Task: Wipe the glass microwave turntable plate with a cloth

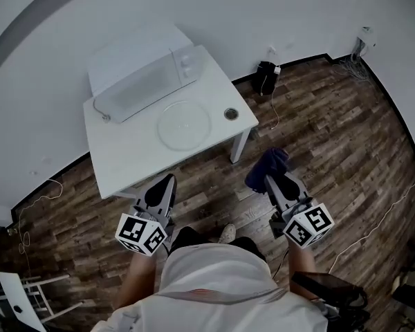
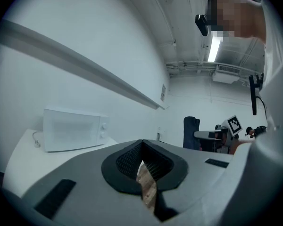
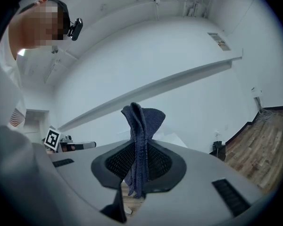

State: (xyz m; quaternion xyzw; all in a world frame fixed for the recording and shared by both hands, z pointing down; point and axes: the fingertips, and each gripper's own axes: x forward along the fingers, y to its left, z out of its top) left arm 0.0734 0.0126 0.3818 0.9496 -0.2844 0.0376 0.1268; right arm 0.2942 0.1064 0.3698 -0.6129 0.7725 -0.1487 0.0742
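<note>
Two grippers hang over the wooden floor (image 1: 332, 137), both short of the white table (image 1: 117, 159). The left gripper (image 1: 164, 182) (image 2: 142, 154) has its jaws pressed together with nothing between them; only floor shows through the slit below the pads. The right gripper (image 1: 270, 178) (image 3: 139, 166) is clamped on a dark blue cloth (image 1: 266, 164) (image 3: 142, 120), which stands folded above the jaws and hangs a little below them. The glass turntable plate (image 1: 184, 124) lies flat on the table, just in front of the white microwave (image 1: 142, 81) (image 2: 73, 128) and well apart from both grippers. A small round metal piece (image 1: 231, 113) sits on the table near the plate's right, apart from it. The microwave door looks shut.
</note>
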